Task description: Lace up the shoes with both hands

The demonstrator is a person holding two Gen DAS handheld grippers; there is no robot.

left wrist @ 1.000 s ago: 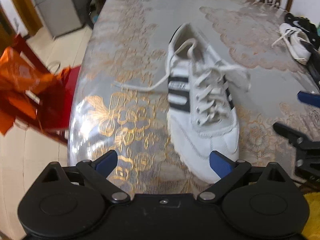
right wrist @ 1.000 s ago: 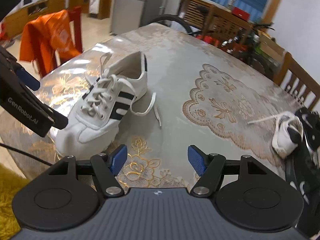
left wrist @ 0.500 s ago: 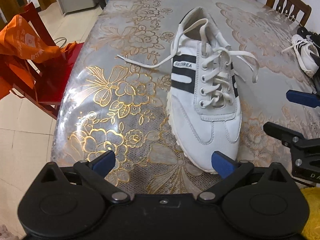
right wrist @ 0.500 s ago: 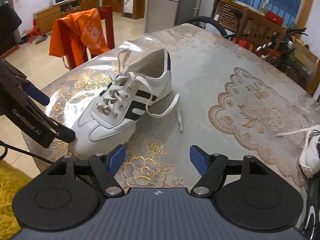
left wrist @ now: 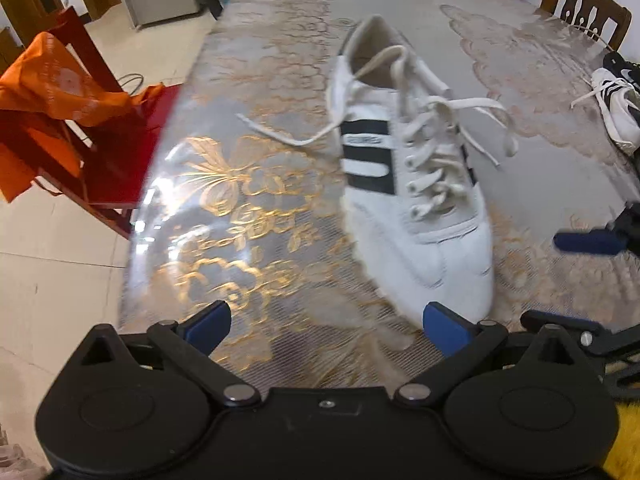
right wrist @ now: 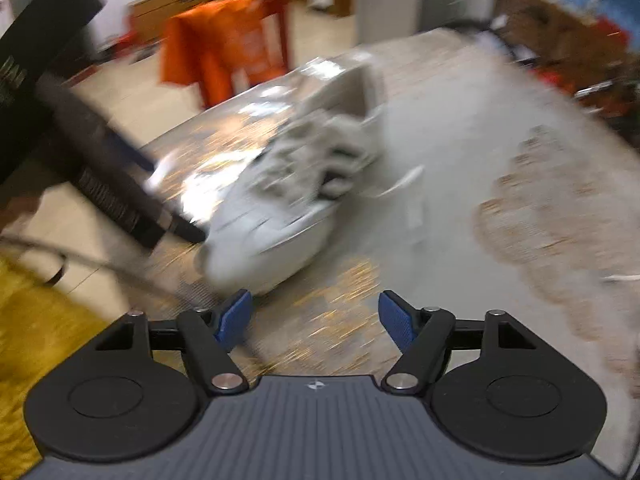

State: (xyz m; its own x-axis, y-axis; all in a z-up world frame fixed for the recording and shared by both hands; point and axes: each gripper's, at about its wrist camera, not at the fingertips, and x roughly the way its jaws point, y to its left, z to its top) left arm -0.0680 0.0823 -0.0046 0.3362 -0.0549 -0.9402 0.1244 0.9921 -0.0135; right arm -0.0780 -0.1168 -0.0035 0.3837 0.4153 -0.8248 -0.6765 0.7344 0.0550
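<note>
A white sneaker (left wrist: 408,184) with black side stripes lies on the patterned table, toe towards me. Its white laces are loose: one lace end (left wrist: 280,132) trails left over the table, the other lace end (left wrist: 492,124) hangs off the right side. My left gripper (left wrist: 326,322) is open, hovering just short of the toe, nothing between its blue pads. In the blurred right wrist view the same sneaker (right wrist: 296,196) sits ahead and left of my right gripper (right wrist: 316,312), which is open and holds nothing. The left gripper's arm (right wrist: 100,176) crosses that view at left.
The table (left wrist: 248,208) has a glossy gold-flower cover; its left edge drops to a tiled floor. A red chair with orange cloth (left wrist: 60,96) stands left of it. A second shoe (left wrist: 616,108) lies at the far right. The right gripper's fingertip (left wrist: 588,242) shows at right.
Both cameras have swung, and the right wrist view is now heavily blurred. The sneaker sits slightly further right in the left wrist view. Both grippers stay open and the shoe has not moved.
</note>
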